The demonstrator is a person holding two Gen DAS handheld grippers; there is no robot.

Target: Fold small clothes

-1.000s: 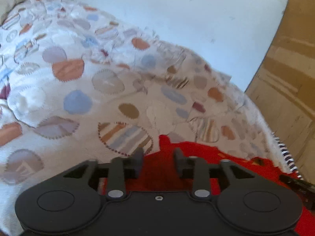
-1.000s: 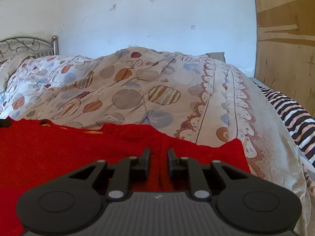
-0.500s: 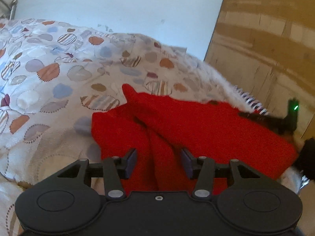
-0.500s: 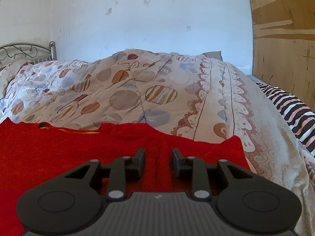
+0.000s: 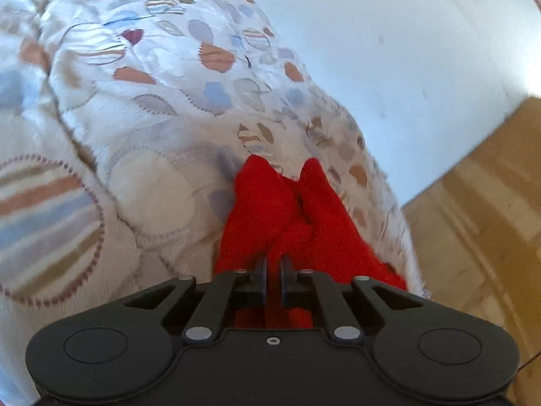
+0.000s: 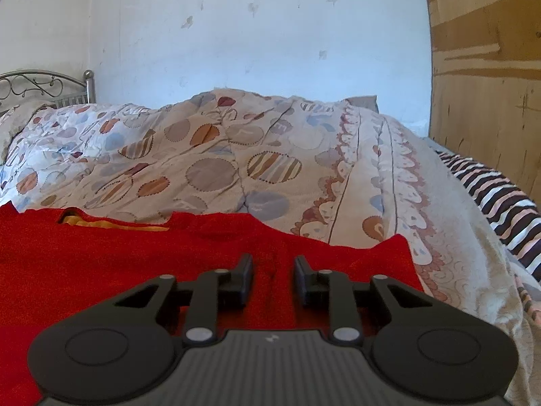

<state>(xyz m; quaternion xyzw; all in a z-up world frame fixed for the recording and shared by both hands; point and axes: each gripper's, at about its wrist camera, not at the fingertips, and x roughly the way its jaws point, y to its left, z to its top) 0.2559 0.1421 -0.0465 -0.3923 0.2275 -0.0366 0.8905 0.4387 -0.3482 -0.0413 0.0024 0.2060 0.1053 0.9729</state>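
A small red garment lies spread on the patterned quilt, its neck opening showing a yellow lining. My right gripper is open just above the garment's right part, fingers apart, holding nothing. In the left wrist view my left gripper is shut on a bunched fold of the red garment, which rises in two peaks ahead of the fingers and is lifted off the quilt.
A metal headboard stands at the far left. A striped cloth lies along the bed's right edge. A wooden panel stands at the right, a white wall behind the bed.
My left gripper has closed on the red garment and swung round, the view tilting toward the wall. My right gripper has opened wider and stayed over the garment.
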